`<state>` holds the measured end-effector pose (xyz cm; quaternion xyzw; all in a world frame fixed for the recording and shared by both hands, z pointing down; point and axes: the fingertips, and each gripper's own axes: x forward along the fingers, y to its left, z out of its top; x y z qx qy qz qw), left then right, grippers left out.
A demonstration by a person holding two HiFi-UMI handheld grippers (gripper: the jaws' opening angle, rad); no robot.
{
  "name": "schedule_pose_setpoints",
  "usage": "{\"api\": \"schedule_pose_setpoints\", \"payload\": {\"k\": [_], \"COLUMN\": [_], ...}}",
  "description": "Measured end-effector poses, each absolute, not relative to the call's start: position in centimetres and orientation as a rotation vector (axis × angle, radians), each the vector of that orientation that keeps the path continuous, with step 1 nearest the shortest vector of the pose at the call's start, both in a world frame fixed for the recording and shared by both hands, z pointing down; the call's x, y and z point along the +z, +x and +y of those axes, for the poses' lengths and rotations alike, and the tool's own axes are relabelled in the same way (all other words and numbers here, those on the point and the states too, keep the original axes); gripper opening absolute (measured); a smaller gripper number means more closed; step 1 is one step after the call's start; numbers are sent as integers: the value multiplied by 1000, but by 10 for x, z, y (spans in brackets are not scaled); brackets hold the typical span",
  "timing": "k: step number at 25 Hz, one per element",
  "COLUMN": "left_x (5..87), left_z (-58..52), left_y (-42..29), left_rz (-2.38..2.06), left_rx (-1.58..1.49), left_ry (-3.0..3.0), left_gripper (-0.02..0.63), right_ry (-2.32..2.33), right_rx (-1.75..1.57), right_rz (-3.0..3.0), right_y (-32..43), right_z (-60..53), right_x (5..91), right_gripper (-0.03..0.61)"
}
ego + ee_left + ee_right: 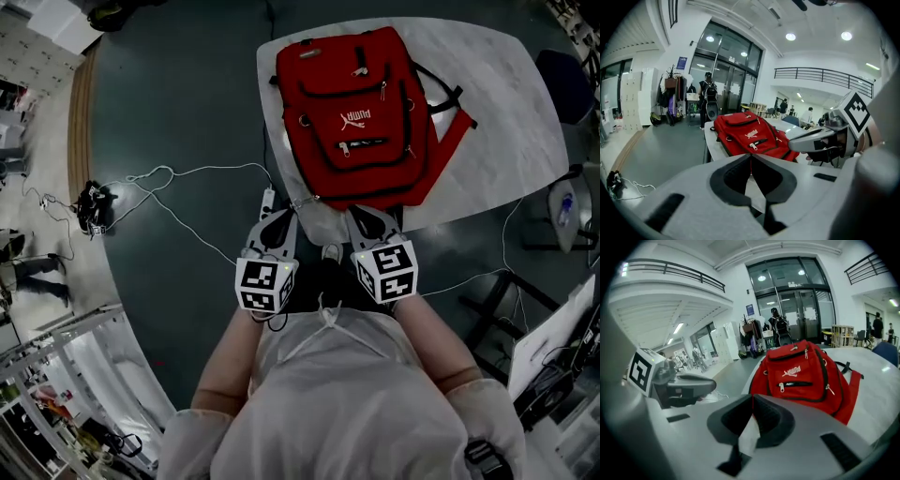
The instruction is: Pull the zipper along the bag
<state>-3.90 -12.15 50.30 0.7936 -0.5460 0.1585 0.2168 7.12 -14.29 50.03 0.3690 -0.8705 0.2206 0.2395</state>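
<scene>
**Head view.** A red backpack (361, 112) is lying flat on a pale, stone-patterned table (506, 103) with rounded corners. Its straps are trailing off to the right. The fabric is looking like woven nylon, and black-edged zips are curving across the pockets. What the pockets are holding cannot be seen. White lettering on the front pocket is reading PUMA, upside down from here, beside a leaping-cat mark. The left gripper (279, 217) and the right gripper (373, 219) are hanging side by side at the table's near edge, by the bag's bottom end. Each is carrying a cube printed with black-and-white squares. A thin white cable (169, 176) is looping over the dark floor.

**Left gripper view.** The grey plastic jaws of the left gripper (751, 156) are meeting at their tips, black pads pressing together with nothing between them. The backpack (740, 129) is sitting on the table (708, 138) beyond the jaws, apart from them. A silver zip pull (752, 146) is hanging on its front pocket. The right gripper (820, 138) is showing alongside.

**Right gripper view.** The jaws of the right gripper (752, 398) are likewise closing tip to tip on nothing. The backpack (806, 362) is lying ahead, untouched, its zip pull (782, 387) dangling under the logo. The left gripper (686, 383) is hovering to the side.
</scene>
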Motion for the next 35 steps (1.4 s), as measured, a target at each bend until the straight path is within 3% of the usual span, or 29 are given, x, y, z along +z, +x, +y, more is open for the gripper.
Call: {"api": "schedule_pose_setpoints", "payload": {"k": [18,20,22,35], "left_x": [605,611,619,635], "left_z": [-141,-142,-143,-136], "left_y": [-31,-27,-22,6], "left_rz": [-1059,-1010,-945,-790], "left_rx": [661,725,778,978], "left_ry": [2227,2252,2271,2303], "left_gripper": [21,51,127,135], "right_ry": [1114,1124,1127,1117], "right_rx": [907,918,922,895], "right_rz": [-2088,-2074,-2059,-1984], "right_y": [45,46,47,44], "right_z": [-155,-156,-158,-164], "right_x": [603,608,614,627], "right_gripper": [28,28,28,26]}}
